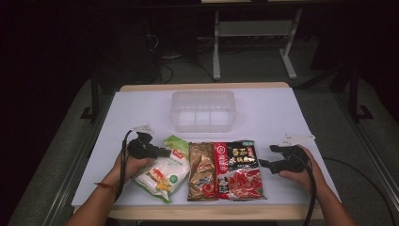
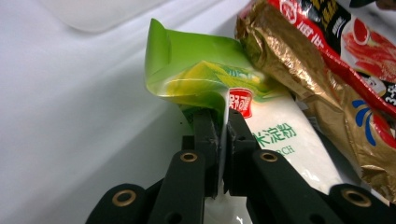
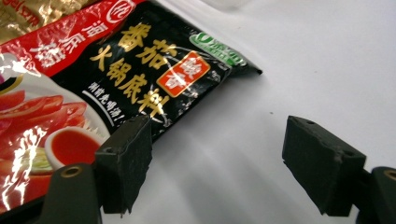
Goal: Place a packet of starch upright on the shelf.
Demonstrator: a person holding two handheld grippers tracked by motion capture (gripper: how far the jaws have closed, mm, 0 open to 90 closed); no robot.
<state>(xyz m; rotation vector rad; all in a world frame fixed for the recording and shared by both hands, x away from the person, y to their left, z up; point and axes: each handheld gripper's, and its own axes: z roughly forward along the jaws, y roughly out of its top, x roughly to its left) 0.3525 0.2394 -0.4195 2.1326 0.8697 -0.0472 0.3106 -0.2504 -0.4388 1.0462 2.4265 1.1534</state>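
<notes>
Three food packets lie side by side near the table's front edge. A green and white starch bag (image 1: 164, 169) (image 2: 275, 135) is at the left, and my left gripper (image 1: 160, 151) (image 2: 223, 135) is shut on its edge, which folds up between the jaws. A gold packet (image 1: 201, 172) (image 2: 317, 93) lies in the middle. A red and black hotpot-base packet (image 1: 239, 170) (image 3: 93, 84) lies at the right. My right gripper (image 1: 264, 164) (image 3: 217, 163) stands open just right of that packet, jaws wide apart over bare table, holding nothing.
A clear plastic bin (image 1: 203, 110) sits at the back middle of the white table (image 1: 282, 113). Bare tabletop lies on both sides of the bin. Table legs and cables stand on the dark floor beyond.
</notes>
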